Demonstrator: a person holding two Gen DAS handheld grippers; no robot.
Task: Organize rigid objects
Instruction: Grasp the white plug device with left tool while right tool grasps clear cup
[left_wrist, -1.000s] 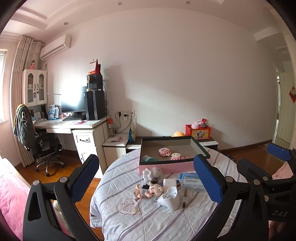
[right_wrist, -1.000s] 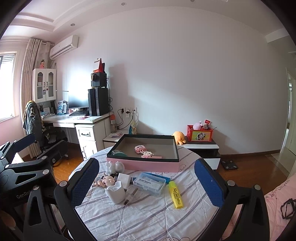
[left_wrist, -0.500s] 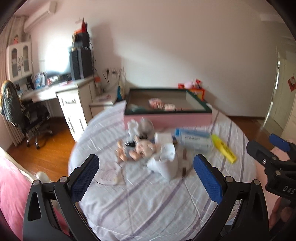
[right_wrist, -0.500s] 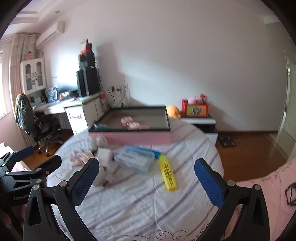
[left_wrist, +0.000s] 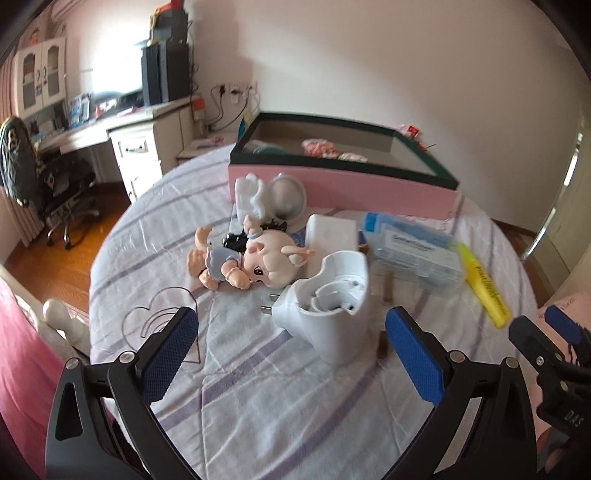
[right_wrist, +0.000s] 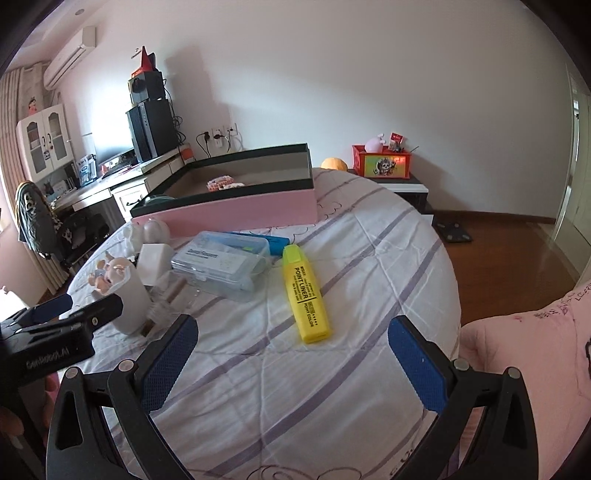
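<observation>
A pink box with a dark rim (left_wrist: 343, 184) (right_wrist: 236, 210) stands at the far side of the round table, with several small items inside. In front of it lie a white plug-in device (left_wrist: 328, 306) (right_wrist: 129, 299), a small doll (left_wrist: 255, 262), a clear plastic case (left_wrist: 413, 251) (right_wrist: 221, 266) and a yellow highlighter (right_wrist: 304, 293) (left_wrist: 482, 286). My left gripper (left_wrist: 291, 354) is open, just short of the white device. My right gripper (right_wrist: 291, 358) is open, just short of the highlighter.
The table has a striped white cloth (right_wrist: 295, 406). A white adapter block (left_wrist: 330, 232) and a round mirror (left_wrist: 286, 192) lie near the box. A desk and chair (left_wrist: 62, 177) stand left; pink bedding (right_wrist: 535, 369) is at right.
Both grippers have moved forward and down toward the table. The left now hovers by the white device, the right by the highlighter. Both stayed open.
</observation>
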